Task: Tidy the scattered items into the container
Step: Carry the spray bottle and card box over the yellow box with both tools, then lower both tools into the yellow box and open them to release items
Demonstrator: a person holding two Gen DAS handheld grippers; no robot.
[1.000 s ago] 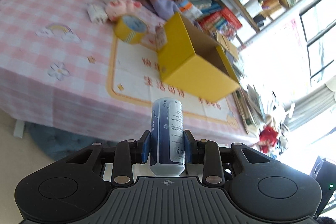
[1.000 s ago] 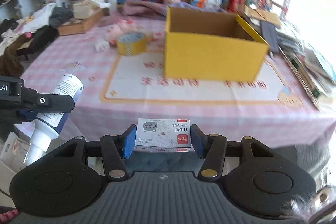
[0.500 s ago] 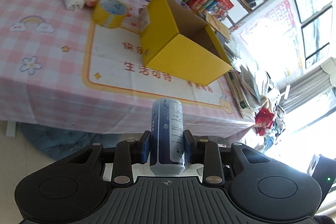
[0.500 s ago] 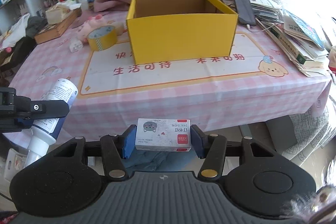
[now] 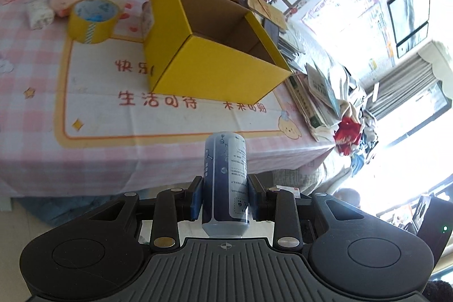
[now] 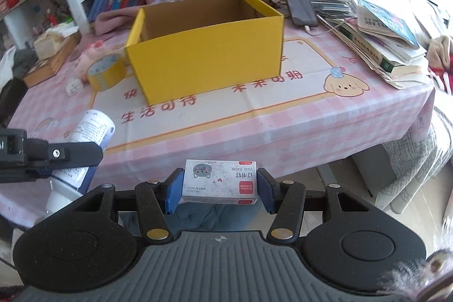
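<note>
Squarely between fingers [image 6: 173, 190]: staple box [image 6: 219, 181].

An open yellow box [image 6: 206, 58] stands upright. Just left of it sits a yellow tape roll [image 6: 106, 72]. A dark tube [image 5: 225, 180] and a small white carton [image 6: 220, 181] are held short of it.

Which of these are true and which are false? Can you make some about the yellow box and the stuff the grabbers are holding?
1. The left gripper holds a dark blue bottle. True.
2. The right gripper is empty. False: it is shut on a small staples box with a cat picture.
3. The yellow box is open at the top. True.
4. The yellow tape roll lies inside the yellow box. False: it sits on the table beside the box.
5. The bottle is already inside the yellow box. False: it is held in front of the table edge, short of the box.
</note>
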